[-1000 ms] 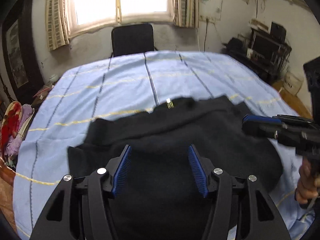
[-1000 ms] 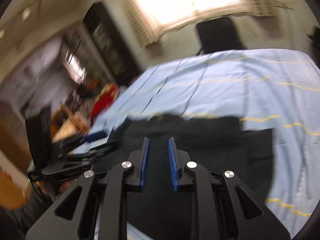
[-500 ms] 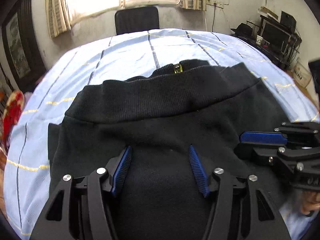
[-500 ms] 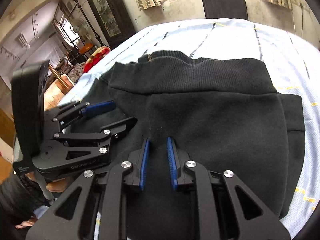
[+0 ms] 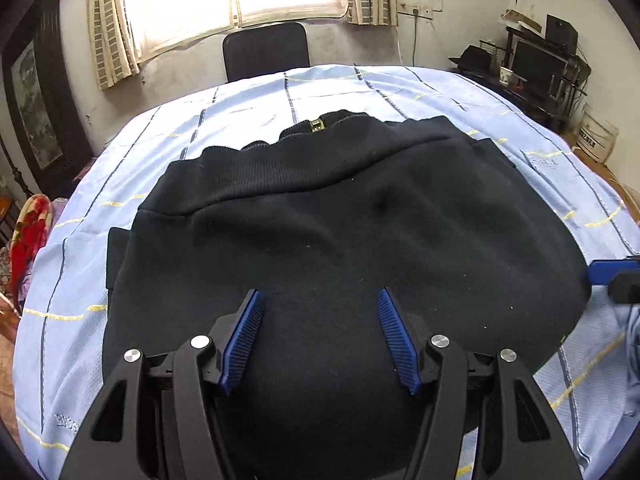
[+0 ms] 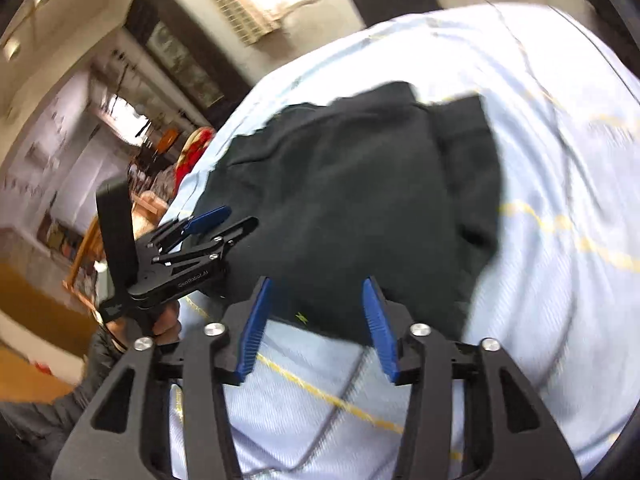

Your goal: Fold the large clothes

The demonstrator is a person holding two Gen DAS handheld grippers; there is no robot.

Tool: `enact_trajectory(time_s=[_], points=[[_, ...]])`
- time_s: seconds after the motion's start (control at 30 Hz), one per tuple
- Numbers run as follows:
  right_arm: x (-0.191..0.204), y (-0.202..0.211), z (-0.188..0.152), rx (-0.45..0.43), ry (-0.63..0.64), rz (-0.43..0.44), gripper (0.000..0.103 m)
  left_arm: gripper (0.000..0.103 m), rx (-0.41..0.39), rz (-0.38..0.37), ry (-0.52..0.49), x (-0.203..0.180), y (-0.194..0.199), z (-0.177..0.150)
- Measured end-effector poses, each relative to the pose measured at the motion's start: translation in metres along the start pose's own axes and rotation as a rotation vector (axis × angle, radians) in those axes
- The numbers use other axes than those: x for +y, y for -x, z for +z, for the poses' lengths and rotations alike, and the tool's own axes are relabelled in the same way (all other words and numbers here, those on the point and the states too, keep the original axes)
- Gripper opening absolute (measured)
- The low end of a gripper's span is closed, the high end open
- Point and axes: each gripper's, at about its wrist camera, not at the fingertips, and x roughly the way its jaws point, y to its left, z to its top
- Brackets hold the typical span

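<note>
A black garment point(image 5: 340, 220) lies folded on the light blue sheet point(image 5: 248, 112), its ribbed hem toward the far side and a brass zipper pull point(image 5: 318, 124) at the far edge. My left gripper point(image 5: 320, 296) hangs just over the near part of the garment. Its jaws are opening a little and its pads do not press on the cloth. In the blurred right wrist view my right gripper point(image 6: 318, 284) is over the garment's point(image 6: 340, 180) near corner, jaws opening, cloth lying under the tips but not pinched. The left gripper point(image 6: 216, 220) shows there at the garment's left edge.
A black chair point(image 5: 266, 50) stands at the bed's far side under a bright window. A desk with a monitor point(image 5: 536, 64) fills the right corner. Red cloth point(image 5: 30, 236) lies off the bed's left edge. A hand point(image 6: 164, 320) holds the left gripper's handle.
My right gripper has opened from nearly shut and slid off to the garment's right edge. My left gripper has sunk a little over the garment, which has kept still for the last half second.
</note>
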Motion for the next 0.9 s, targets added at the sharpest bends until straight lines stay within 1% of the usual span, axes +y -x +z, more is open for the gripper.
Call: enact_trajectory(time_s=[0.07, 0.1, 0.17, 0.23, 0.27, 0.37, 0.47, 0.53, 0.6, 0.63, 0.73, 0.83, 0.9], points=[[-0.013, 0.011, -0.002, -0.031, -0.074, -0.008, 0.062, 0.061, 0.002, 0.0, 0.004, 0.001, -0.001, -0.001], [-0.022, 0.018, -0.002, -0.063, -0.135, -0.014, 0.064, 0.061, -0.003, -0.004, 0.007, 0.002, -0.001, -0.001], [-0.04, 0.025, -0.002, -0.088, -0.232, -0.013, 0.065, 0.061, -0.014, -0.01, 0.012, 0.002, 0.0, -0.003], [-0.049, 0.027, -0.005, -0.089, -0.29, 0.002, 0.065, 0.062, -0.02, -0.015, 0.015, 0.003, 0.0, -0.004], [-0.051, 0.027, -0.008, -0.085, -0.302, 0.013, 0.065, 0.062, -0.019, -0.017, 0.017, 0.003, 0.0, -0.004], [-0.051, 0.023, -0.016, -0.051, -0.309, -0.006, 0.067, 0.062, -0.02, -0.019, 0.02, 0.004, 0.0, -0.003], [-0.042, 0.013, -0.023, 0.0, -0.328, 0.04, 0.067, 0.062, -0.02, -0.022, 0.024, 0.004, 0.0, -0.003], [-0.035, -0.004, -0.028, 0.047, -0.346, 0.083, 0.07, 0.062, -0.019, -0.021, 0.027, 0.003, 0.0, -0.003], [-0.036, -0.017, -0.03, 0.072, -0.379, 0.06, 0.07, 0.062, -0.018, -0.022, 0.029, 0.004, 0.0, -0.003], [-0.036, -0.019, -0.029, 0.052, -0.389, 0.068, 0.072, 0.062, -0.017, -0.022, 0.03, 0.005, 0.0, -0.003], [-0.041, -0.022, -0.021, -0.029, -0.457, 0.06, 0.072, 0.062, -0.015, -0.022, 0.036, 0.005, 0.0, -0.003], [-0.043, -0.027, -0.017, -0.106, -0.493, 0.061, 0.073, 0.062, -0.016, -0.02, 0.043, 0.005, 0.001, -0.003], [-0.04, -0.028, -0.013, -0.158, -0.499, 0.05, 0.067, 0.062, -0.019, -0.025, 0.051, 0.006, 0.001, -0.002]])
